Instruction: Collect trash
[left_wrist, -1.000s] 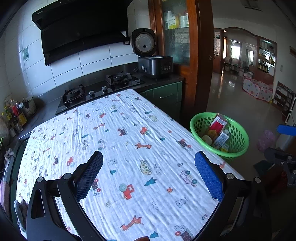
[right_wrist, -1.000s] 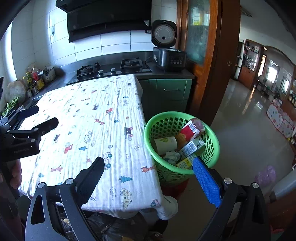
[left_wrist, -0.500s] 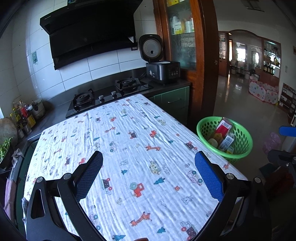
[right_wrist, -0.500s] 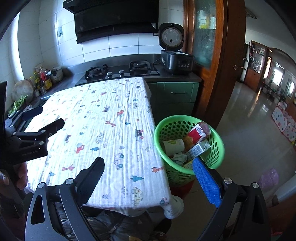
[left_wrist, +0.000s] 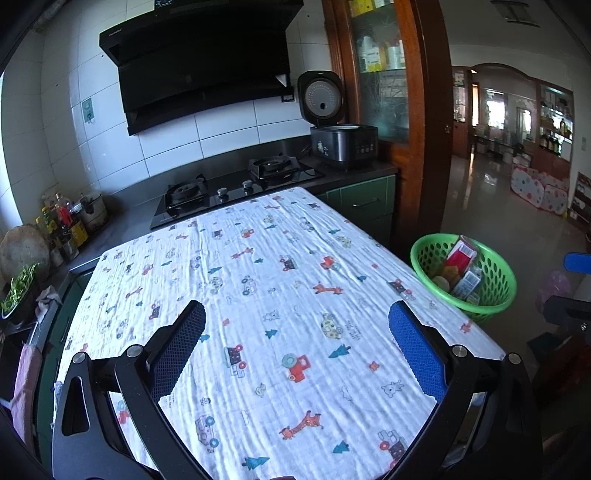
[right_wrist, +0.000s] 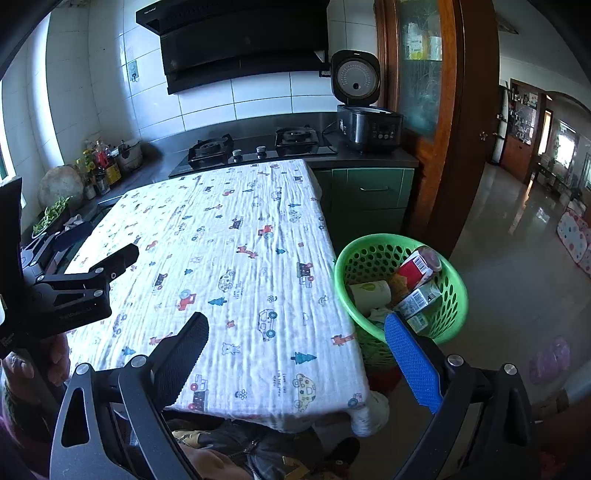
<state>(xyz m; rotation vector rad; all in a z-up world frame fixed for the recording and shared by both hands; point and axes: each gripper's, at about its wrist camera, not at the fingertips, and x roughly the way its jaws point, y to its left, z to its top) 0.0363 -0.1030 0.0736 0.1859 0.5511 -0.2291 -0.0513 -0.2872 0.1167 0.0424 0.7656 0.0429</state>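
Trash is all in the green basket (right_wrist: 400, 291), which sits off the right edge of the desk (right_wrist: 236, 258), lower than the desktop, probably on the floor or a low stand; its base is hidden. In it: a red carton (right_wrist: 419, 264) leaning on the far rim with its long axis tilted up and away to the right, a pale cup (right_wrist: 371, 291) on its side, a green-white carton (right_wrist: 419, 299) angled across the middle, and crumpled bits lower down that are too small to name. The right tongs (right_wrist: 295, 354) are the nearer pair: the basket lies just ahead and to the right of them, and the blue finger (right_wrist: 412, 362) overlaps its near rim in this view. From the left tongs (left_wrist: 295, 343) the basket (left_wrist: 463, 275) lies well off to the right, past the desk corner. Both pairs are spread wide, with nothing between the fingers and nothing touching. The left tongs hover over the printed cloth (left_wrist: 258, 295); the right ones hang off the near right corner of the desk. No trash shows on the cloth in either view, so I'd judge the collecting done or nearly so. If anything more goes in, the right side has the short reach; the left would have to cross the whole desk.
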